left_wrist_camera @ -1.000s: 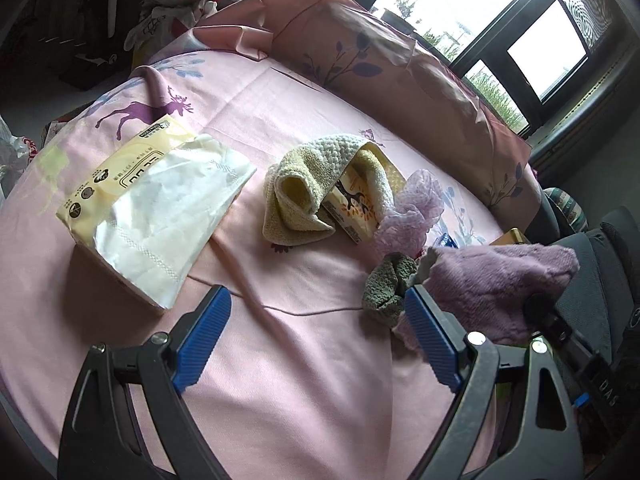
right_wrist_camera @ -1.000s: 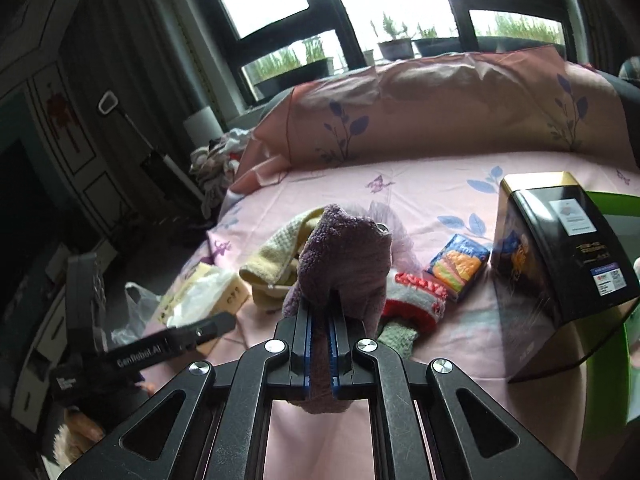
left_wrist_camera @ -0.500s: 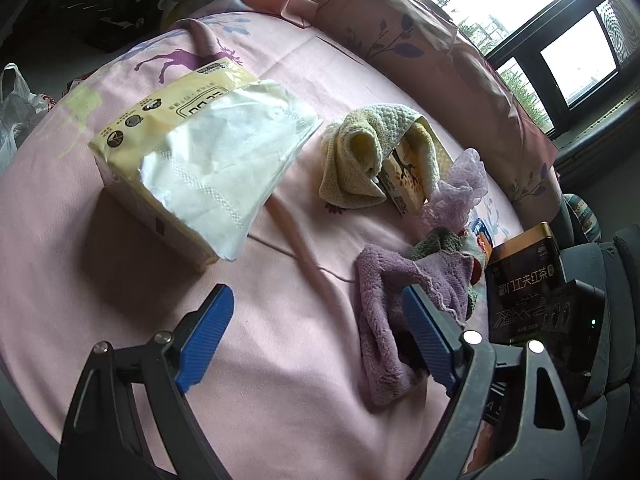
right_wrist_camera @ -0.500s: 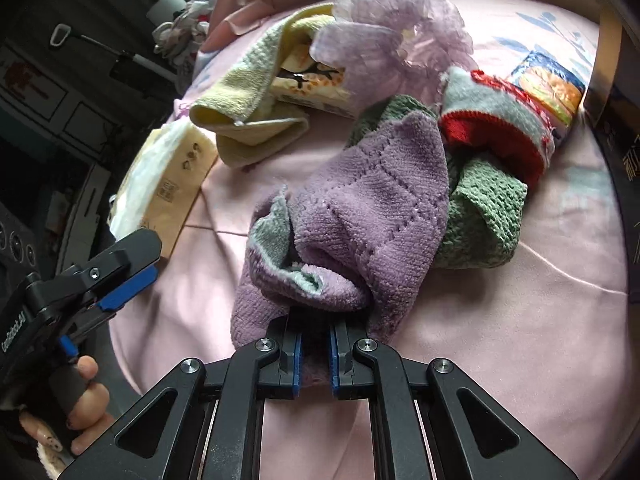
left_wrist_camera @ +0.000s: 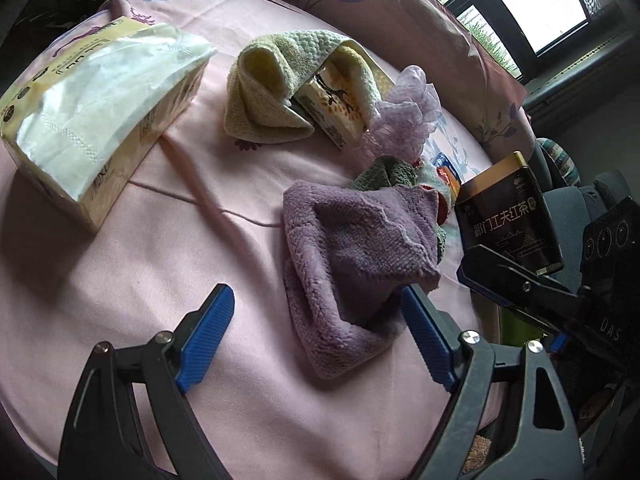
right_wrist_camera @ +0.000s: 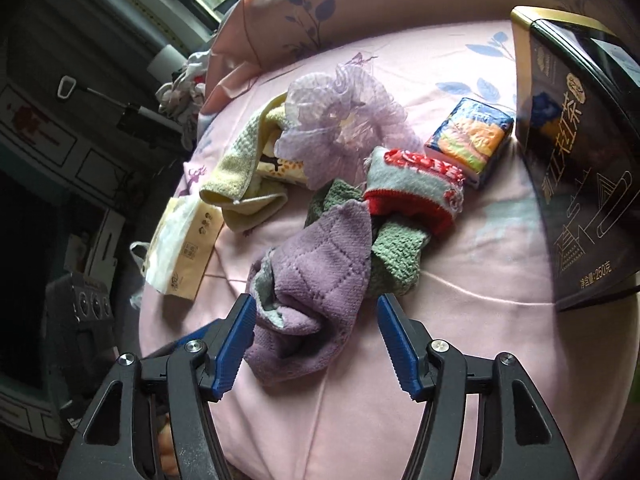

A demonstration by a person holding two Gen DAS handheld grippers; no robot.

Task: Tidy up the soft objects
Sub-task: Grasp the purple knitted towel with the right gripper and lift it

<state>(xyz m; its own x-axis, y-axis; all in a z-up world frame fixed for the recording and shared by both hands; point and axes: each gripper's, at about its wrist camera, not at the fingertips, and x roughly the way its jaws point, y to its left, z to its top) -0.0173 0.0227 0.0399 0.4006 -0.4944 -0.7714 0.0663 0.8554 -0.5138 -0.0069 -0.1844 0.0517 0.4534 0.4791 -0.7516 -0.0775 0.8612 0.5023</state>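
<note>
**Purple cloth released onto pink bedspread**

Lowered from the air a second ago, the purple cloth [right_wrist_camera: 316, 280] is now lying crumpled on the pink bedspread [right_wrist_camera: 460, 320], and the right gripper [right_wrist_camera: 316, 336], clamped on it until half a second ago, is opening its jaws; the cloth's near end is sitting between the blue pads, the left pad [right_wrist_camera: 236, 344] grazing its edge, the right one clear. The left gripper [left_wrist_camera: 316, 336] is hanging with its fingers spread wide, gripping nothing, the cloth's near corner lying between them, by its right pad [left_wrist_camera: 426, 336].

Floral print is running across the bedspread, which is rising into a matching bolster [left_wrist_camera: 400, 12] under dark-framed windows [left_wrist_camera: 544, 12].

In the right wrist view the cloth's long axis is running from the gripper up and away toward the pile of soft things. Its far end is overlapping a green knit cloth [right_wrist_camera: 394, 256], itself touching a red and grey knit piece [right_wrist_camera: 416, 192]. Beyond them a lilac mesh puff [right_wrist_camera: 344, 120] is resting against a yellow towel [left_wrist_camera: 272, 84] draped over a small printed box [left_wrist_camera: 340, 112]. A tissue pack [left_wrist_camera: 96, 108] is lying well apart to the left, white sheet trailing from its top. A black tea tin [right_wrist_camera: 580, 152] is standing at right, an orange and blue packet [right_wrist_camera: 470, 140] just beside it.
</note>
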